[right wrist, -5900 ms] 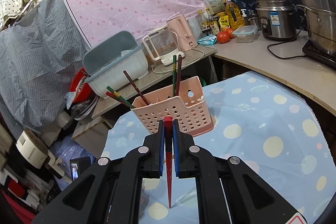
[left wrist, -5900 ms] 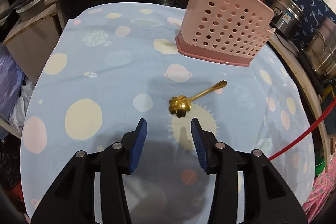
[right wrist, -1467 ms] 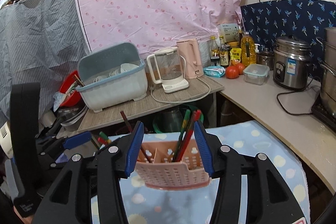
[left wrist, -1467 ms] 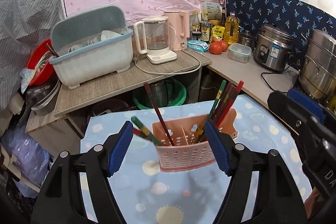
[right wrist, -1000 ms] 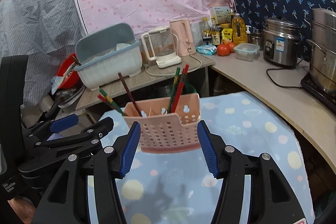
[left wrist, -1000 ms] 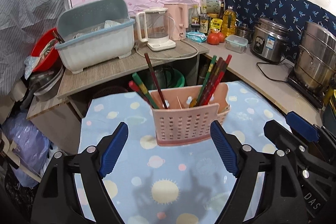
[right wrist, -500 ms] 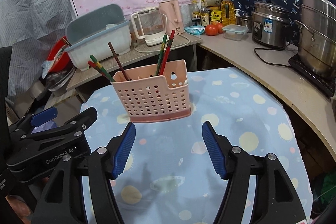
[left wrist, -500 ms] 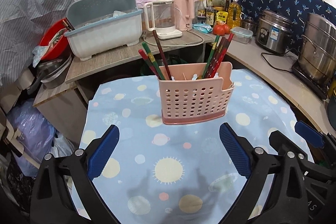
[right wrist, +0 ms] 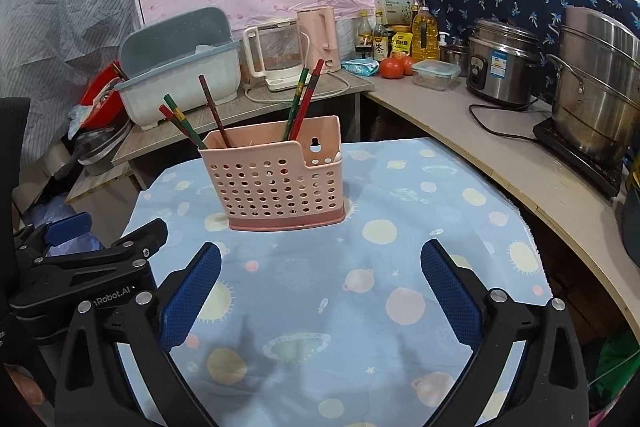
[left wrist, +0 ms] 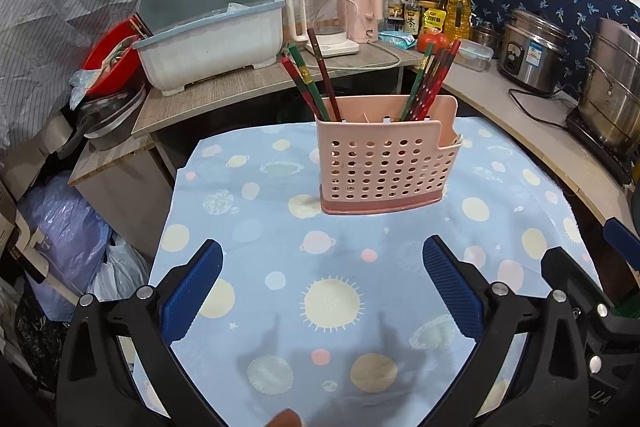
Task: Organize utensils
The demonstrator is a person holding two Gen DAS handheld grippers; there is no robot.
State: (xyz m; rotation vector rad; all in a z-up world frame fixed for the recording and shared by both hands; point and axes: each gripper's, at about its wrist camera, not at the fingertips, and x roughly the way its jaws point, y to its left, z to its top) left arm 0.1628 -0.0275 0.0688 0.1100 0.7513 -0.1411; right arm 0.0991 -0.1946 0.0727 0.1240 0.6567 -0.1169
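A pink perforated utensil holder (left wrist: 384,163) stands upright on the blue planet-print tablecloth (left wrist: 280,279); it also shows in the right wrist view (right wrist: 280,183). Red, green and brown chopsticks (left wrist: 316,83) stand in its left compartment, and more chopsticks (left wrist: 432,79) in its right one. My left gripper (left wrist: 322,291) is wide open and empty, well in front of the holder. My right gripper (right wrist: 320,291) is wide open and empty too, in front of the holder. The left gripper's body (right wrist: 80,267) shows at the left of the right wrist view.
A wooden shelf behind the table carries a grey dish rack (left wrist: 208,31), a glass kettle (left wrist: 324,19) and a pink kettle (left wrist: 360,7). A counter on the right carries a rice cooker (right wrist: 504,67), a steel pot (right wrist: 596,83), bottles and tomatoes (right wrist: 394,67).
Both grippers have pulled back and lowered, and opened wider; the holder now looks farther and lower. The gold spoon that lay on the cloth and the red chopstick in my right gripper are gone from view.
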